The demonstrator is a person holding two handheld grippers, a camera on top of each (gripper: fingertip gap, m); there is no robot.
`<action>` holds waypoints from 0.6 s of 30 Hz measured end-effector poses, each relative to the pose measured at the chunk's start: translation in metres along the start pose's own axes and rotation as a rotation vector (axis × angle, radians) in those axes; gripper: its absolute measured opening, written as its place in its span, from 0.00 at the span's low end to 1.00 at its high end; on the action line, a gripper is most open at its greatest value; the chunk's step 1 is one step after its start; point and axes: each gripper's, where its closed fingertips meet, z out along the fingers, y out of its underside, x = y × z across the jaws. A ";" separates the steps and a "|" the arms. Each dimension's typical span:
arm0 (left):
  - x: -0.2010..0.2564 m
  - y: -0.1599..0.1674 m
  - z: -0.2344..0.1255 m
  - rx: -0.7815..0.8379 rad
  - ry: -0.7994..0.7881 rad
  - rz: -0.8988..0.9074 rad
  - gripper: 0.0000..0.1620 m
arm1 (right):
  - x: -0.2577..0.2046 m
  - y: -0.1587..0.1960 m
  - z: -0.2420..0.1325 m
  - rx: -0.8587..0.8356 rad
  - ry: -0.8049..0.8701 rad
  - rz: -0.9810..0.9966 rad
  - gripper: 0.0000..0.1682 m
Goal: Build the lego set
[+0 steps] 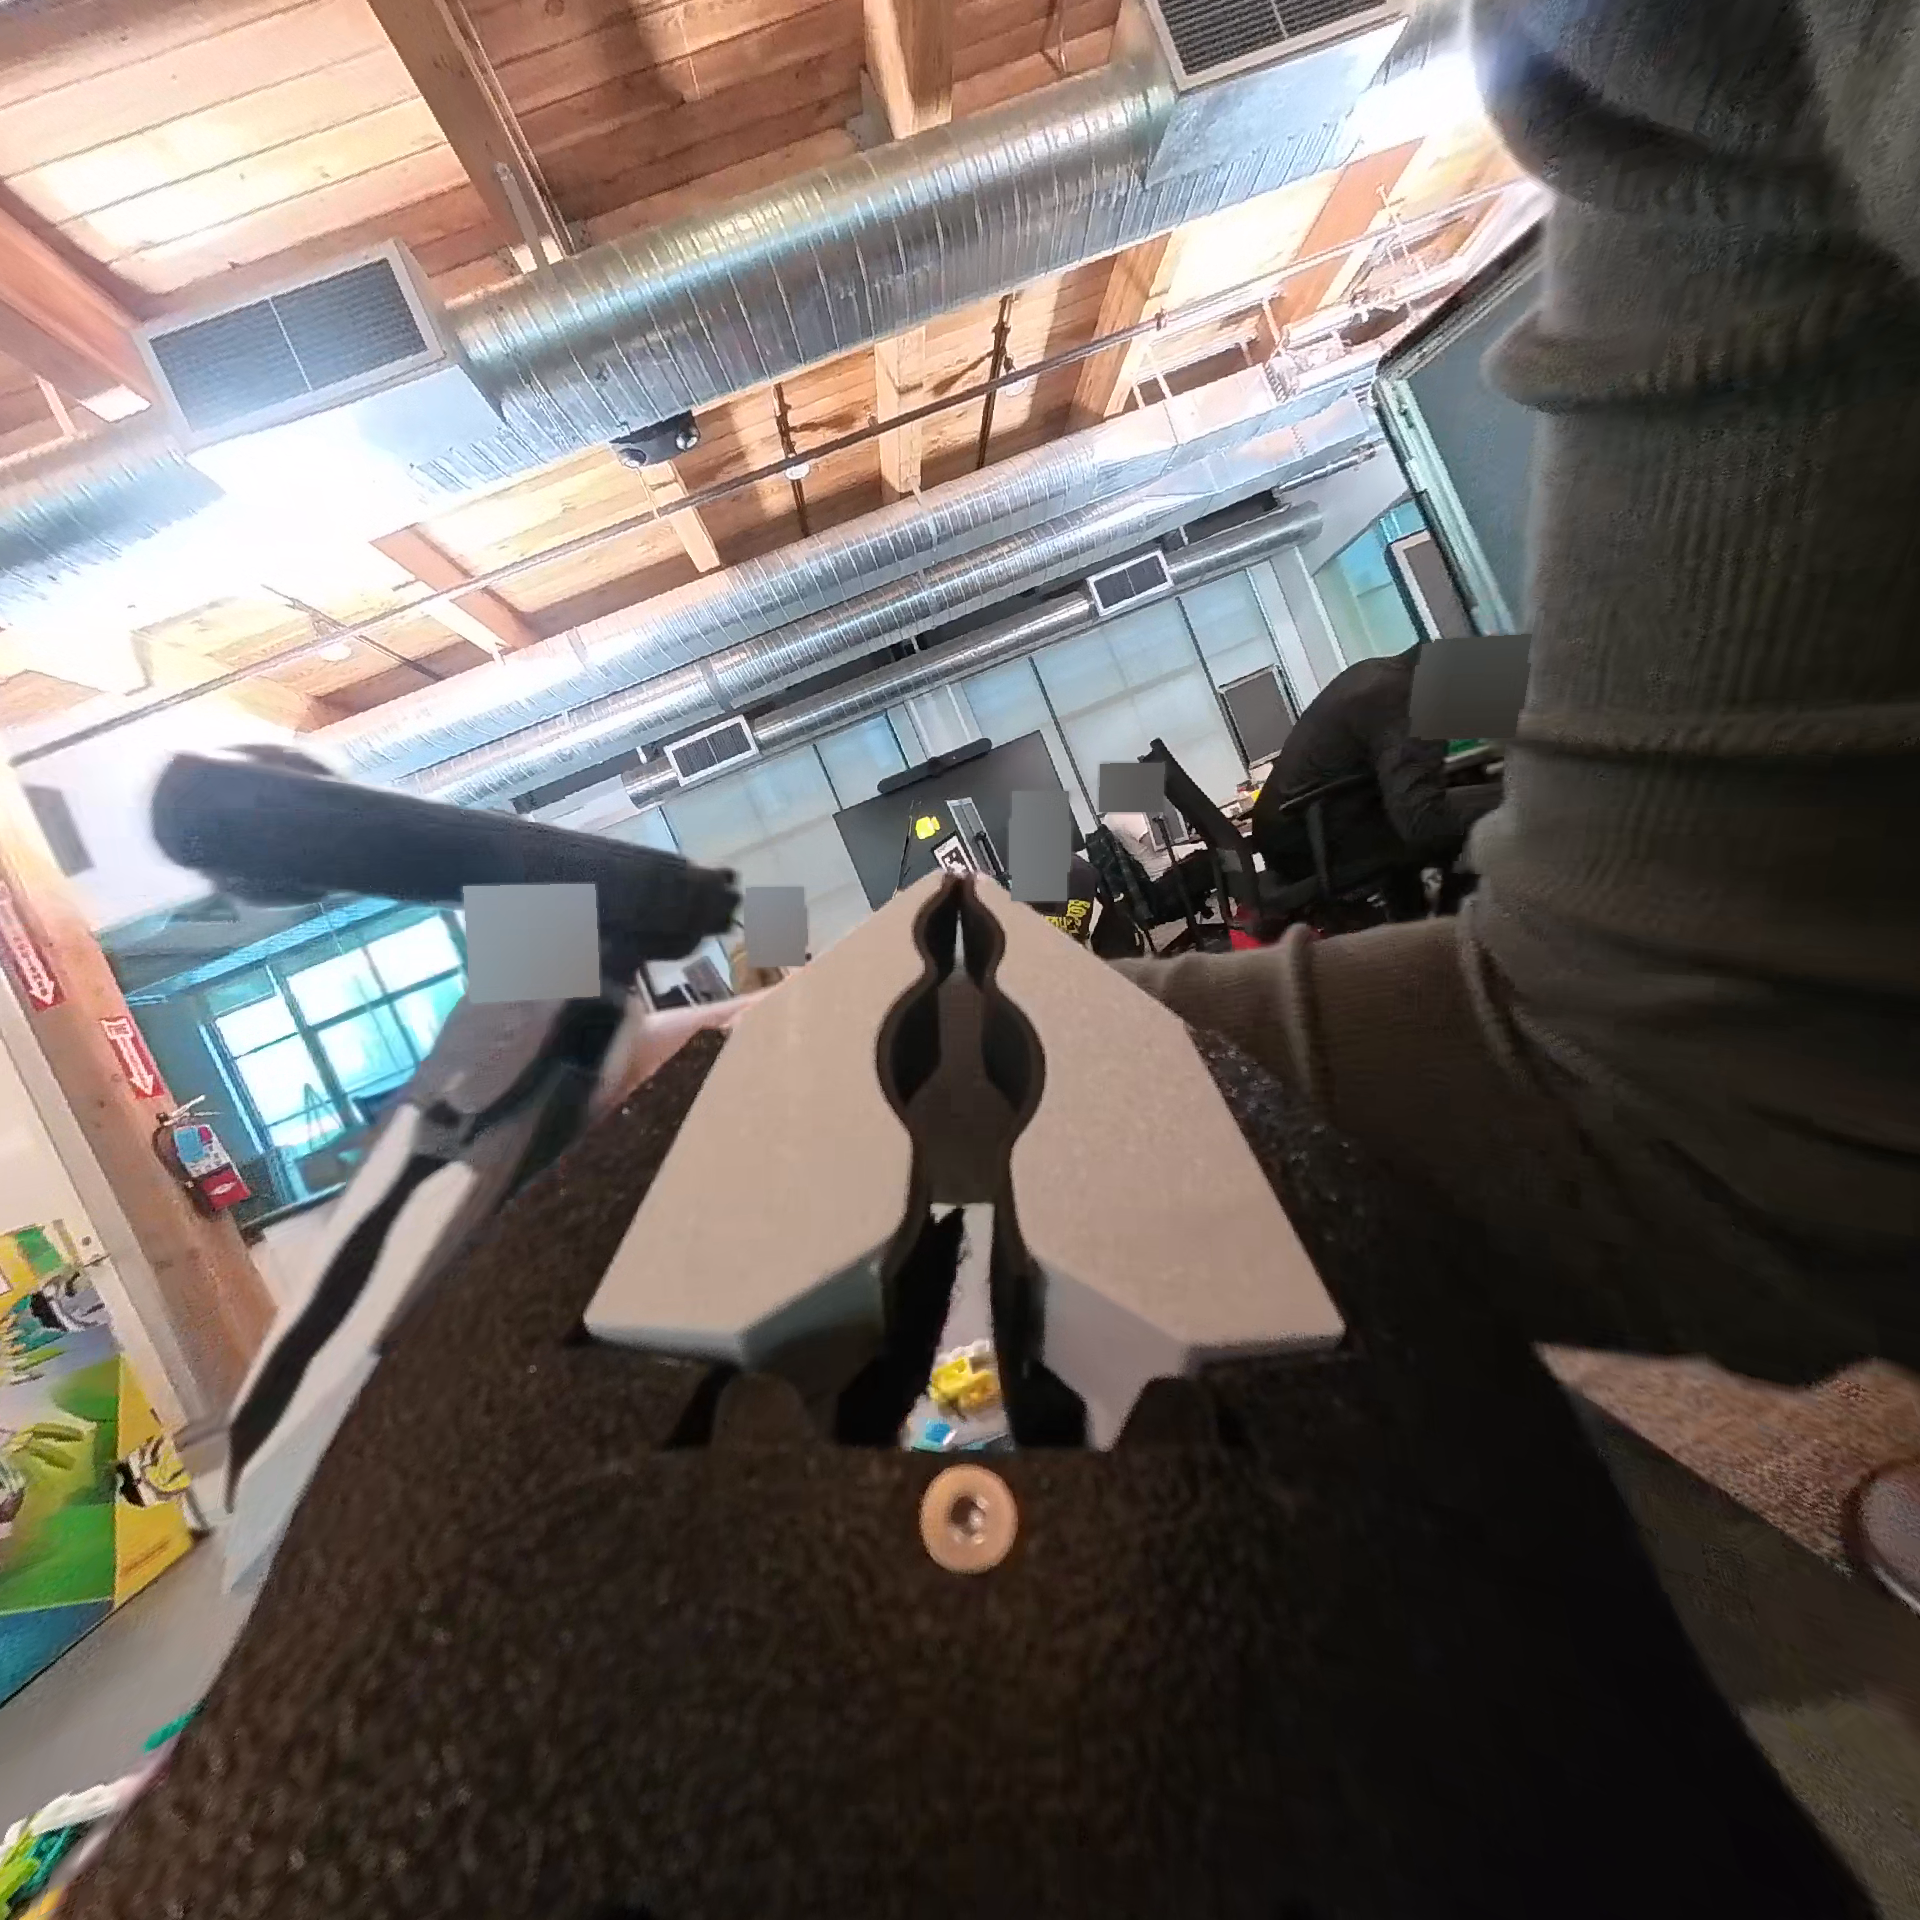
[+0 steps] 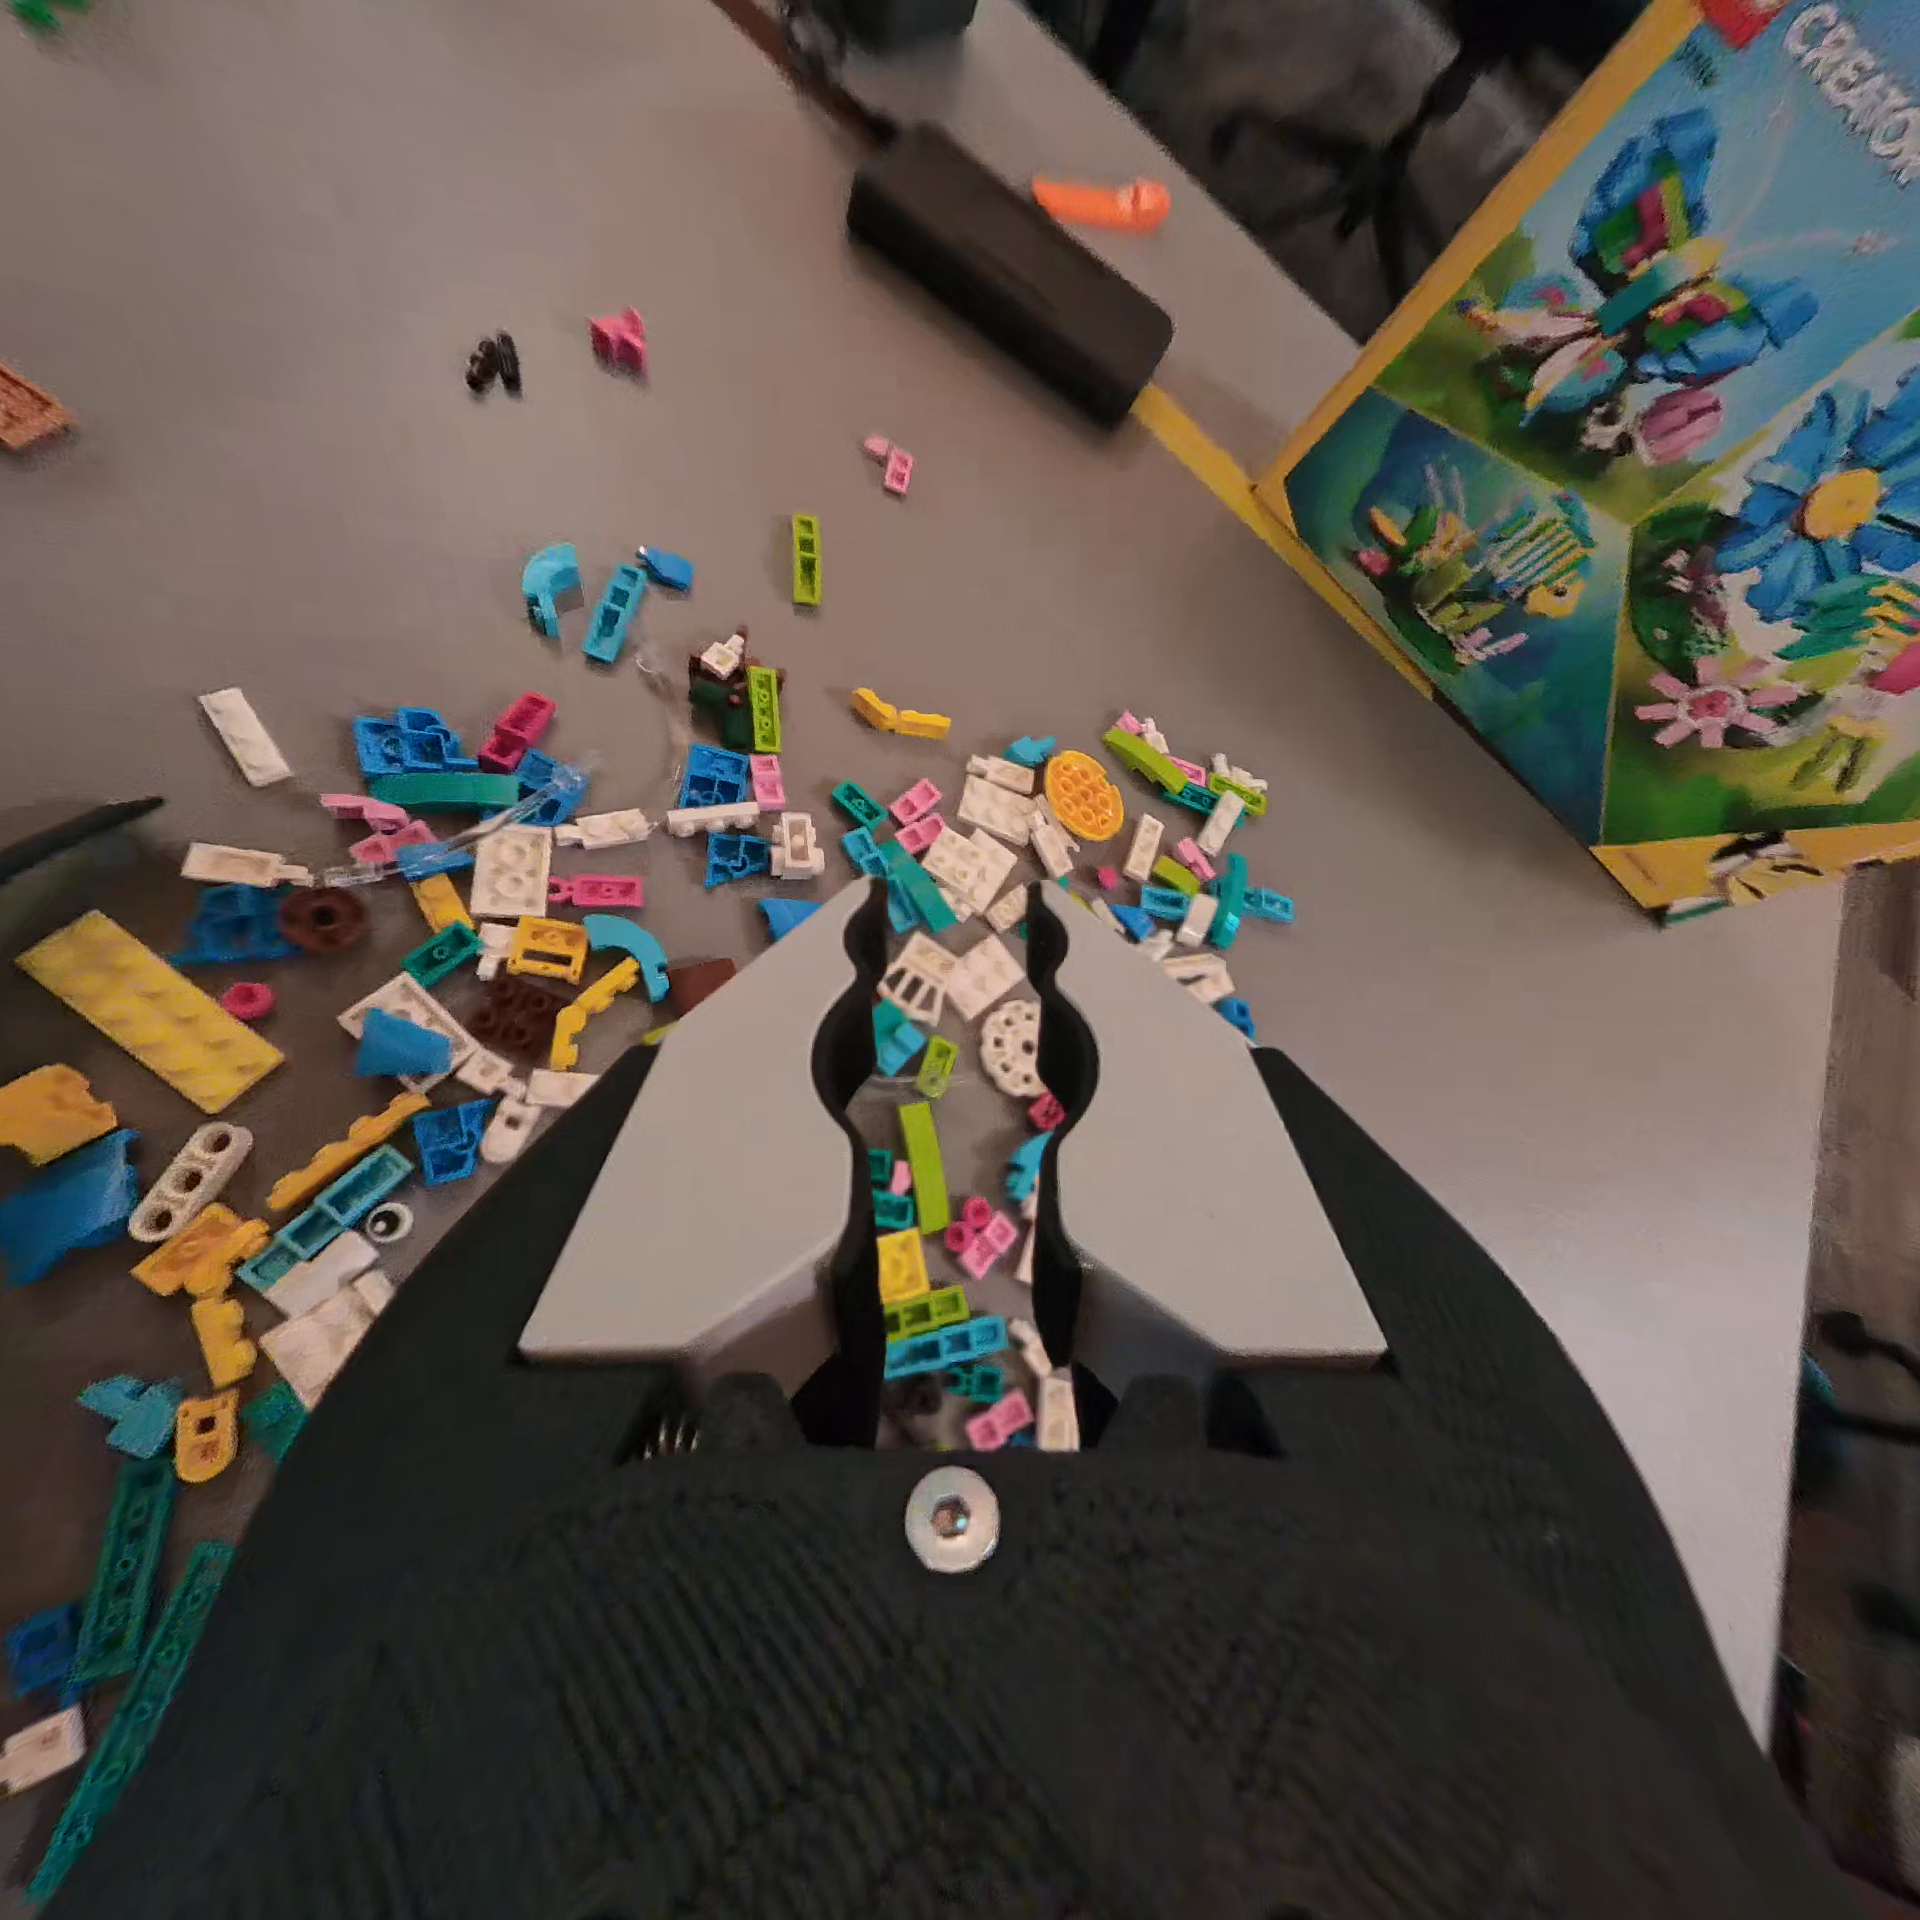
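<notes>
In the right wrist view my right gripper (image 2: pixel 954 904) is open and empty, hovering over a pile of loose lego pieces (image 2: pixel 966 862) spread on the grey table (image 2: pixel 312 260). White plates (image 2: pixel 977 971) and a white round piece (image 2: pixel 1010 1044) lie between its fingers below. A long yellow plate (image 2: pixel 145 1008) lies at the left. In the left wrist view my left gripper (image 1: pixel 961 885) is shut and points up toward the room and ceiling; I see nothing held at its tips. Through its lower gap a few yellow pieces (image 1: pixel 961 1382) show. The other gripper (image 1: pixel 416 1153) appears blurred at its left.
The lego set box (image 2: pixel 1662 499) stands at the right of the table. A black block (image 2: pixel 1003 270) and an orange tool (image 2: pixel 1107 203) lie at the far edge. A person's grey sleeve (image 1: pixel 1683 831) fills the right of the left wrist view.
</notes>
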 end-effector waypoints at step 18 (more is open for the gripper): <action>0.034 -0.002 -0.002 -0.057 0.129 -0.113 0.00 | 0.007 0.095 -0.122 0.181 0.622 0.168 0.00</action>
